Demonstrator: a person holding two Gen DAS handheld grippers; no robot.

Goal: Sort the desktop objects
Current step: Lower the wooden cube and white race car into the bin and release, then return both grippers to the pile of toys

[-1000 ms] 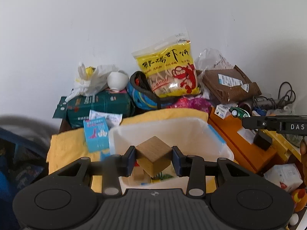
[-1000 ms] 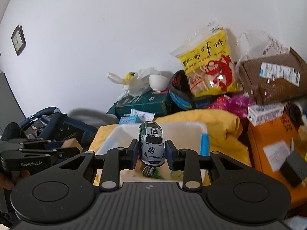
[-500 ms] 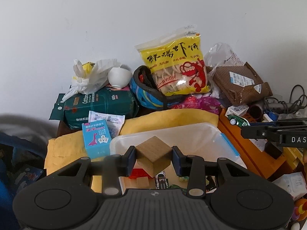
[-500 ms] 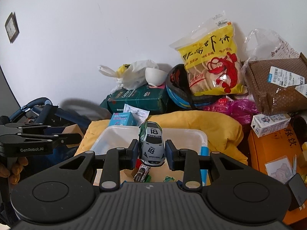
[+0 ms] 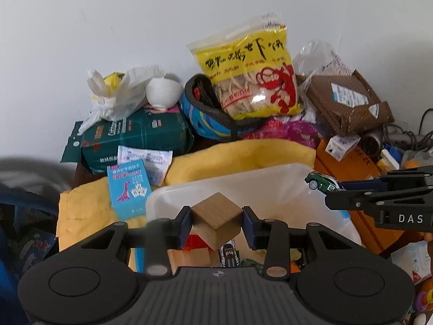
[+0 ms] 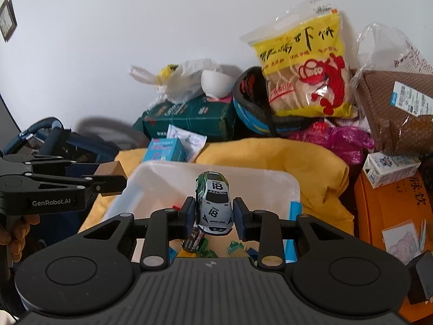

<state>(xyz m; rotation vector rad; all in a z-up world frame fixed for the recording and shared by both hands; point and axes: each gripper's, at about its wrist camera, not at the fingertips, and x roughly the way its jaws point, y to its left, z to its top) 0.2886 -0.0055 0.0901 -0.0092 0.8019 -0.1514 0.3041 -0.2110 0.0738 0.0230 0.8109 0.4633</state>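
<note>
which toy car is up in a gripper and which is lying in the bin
The silver and green number 18 racing car is clamped in the right gripper. The darker car lies below it inside the white bin.

Black left tool (image 5: 216, 224) with blue pads (image 5: 185, 226), silver screws.

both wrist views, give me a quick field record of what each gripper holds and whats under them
left gripper: shut on wooden block
right gripper: shut on toy car, number 18, nose toward the camera
below both: white plastic bin on yellow cloth
bin contents: small toys, partly hidden
behind: yellow snack bag, green package
</note>
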